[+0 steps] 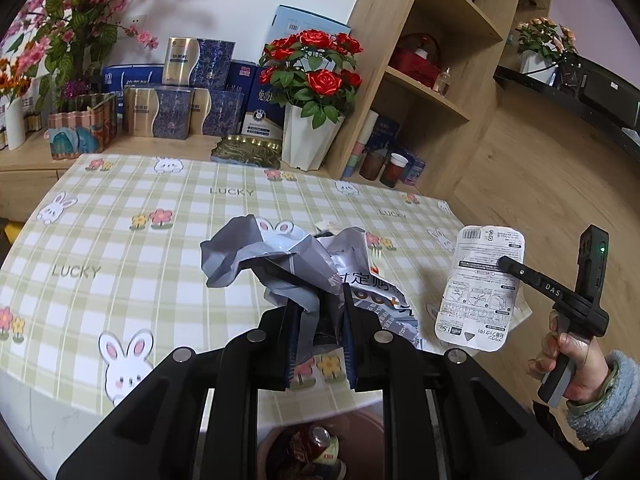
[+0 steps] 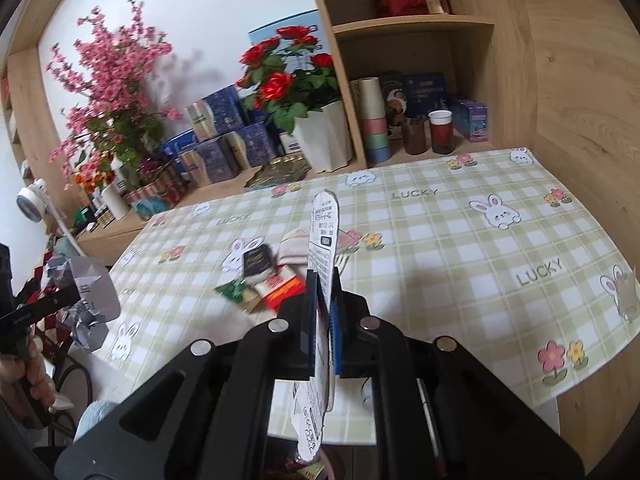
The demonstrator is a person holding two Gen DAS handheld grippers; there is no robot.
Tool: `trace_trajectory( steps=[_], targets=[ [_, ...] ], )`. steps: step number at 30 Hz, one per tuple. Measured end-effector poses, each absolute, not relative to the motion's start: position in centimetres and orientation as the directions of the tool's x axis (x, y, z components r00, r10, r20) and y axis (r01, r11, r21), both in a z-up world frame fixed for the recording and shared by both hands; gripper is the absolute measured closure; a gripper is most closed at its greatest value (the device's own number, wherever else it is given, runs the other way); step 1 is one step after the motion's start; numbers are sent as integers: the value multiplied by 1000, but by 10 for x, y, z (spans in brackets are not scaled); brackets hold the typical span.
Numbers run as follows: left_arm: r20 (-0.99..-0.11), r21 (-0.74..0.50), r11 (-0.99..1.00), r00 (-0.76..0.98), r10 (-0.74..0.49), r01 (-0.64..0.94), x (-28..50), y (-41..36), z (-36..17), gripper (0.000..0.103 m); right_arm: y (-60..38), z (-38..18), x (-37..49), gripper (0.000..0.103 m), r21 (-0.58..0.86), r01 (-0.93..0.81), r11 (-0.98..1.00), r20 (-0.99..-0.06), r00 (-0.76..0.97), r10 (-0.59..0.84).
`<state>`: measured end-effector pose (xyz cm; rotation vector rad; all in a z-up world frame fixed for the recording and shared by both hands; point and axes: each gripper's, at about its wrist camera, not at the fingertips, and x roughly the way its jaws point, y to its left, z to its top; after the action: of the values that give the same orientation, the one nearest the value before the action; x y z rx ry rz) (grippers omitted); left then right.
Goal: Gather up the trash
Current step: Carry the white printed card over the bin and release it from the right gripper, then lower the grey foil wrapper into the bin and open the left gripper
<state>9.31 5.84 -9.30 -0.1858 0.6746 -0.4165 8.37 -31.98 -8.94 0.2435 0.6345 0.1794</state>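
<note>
My left gripper [image 1: 320,312] is shut on a crumpled grey plastic mailing bag [image 1: 276,260], held above the near edge of the checked tablecloth [image 1: 160,248]. To its right, a hand holds my right gripper [image 1: 505,263], shut on a white printed backing card [image 1: 482,292]. In the right wrist view the right gripper [image 2: 324,282] pinches that card [image 2: 325,224] edge-on. The left gripper [image 2: 60,298] with the grey bag [image 2: 94,300] shows at the far left. Small wrappers lie on the tablecloth [image 2: 460,264]: a black packet [image 2: 258,261], a red-and-white one [image 2: 285,289], a green one [image 2: 230,290].
A brown bin [image 1: 276,440] with a red can [image 1: 314,446] inside sits below the table's near edge. Behind the table stand a white pot of red roses [image 1: 310,136], several blue boxes [image 1: 200,92] and a wooden shelf [image 1: 436,92] with cups and jars.
</note>
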Motion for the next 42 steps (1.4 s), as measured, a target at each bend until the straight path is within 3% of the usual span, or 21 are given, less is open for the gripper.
trace_trajectory(
  steps=[11, 26, 38, 40, 42],
  targets=[
    [-590, -315, 909, 694, -412, 272, 47, 75, -110, 85, -280, -102, 37, 94, 245, -231, 942, -588, 737, 334],
    [-620, -302, 920, 682, -389, 250, 14, 79, -130, 85, -217, -169, -2, 94, 231, -426, 875, -734, 513, 444],
    [-653, -312, 917, 645, -397, 249, 14, 73, -149, 84, -190, -223, 14, 93, 260, -426, 866, -838, 346, 422],
    [-657, -315, 915, 638, -401, 250, 14, 72, -151, 84, -189, -228, 15, 90, 263, -418, 870, -847, 331, 415],
    [-663, -315, 914, 629, -406, 257, 13, 70, -154, 84, -191, -229, 15, 76, 261, -407, 876, -850, 332, 408]
  ],
)
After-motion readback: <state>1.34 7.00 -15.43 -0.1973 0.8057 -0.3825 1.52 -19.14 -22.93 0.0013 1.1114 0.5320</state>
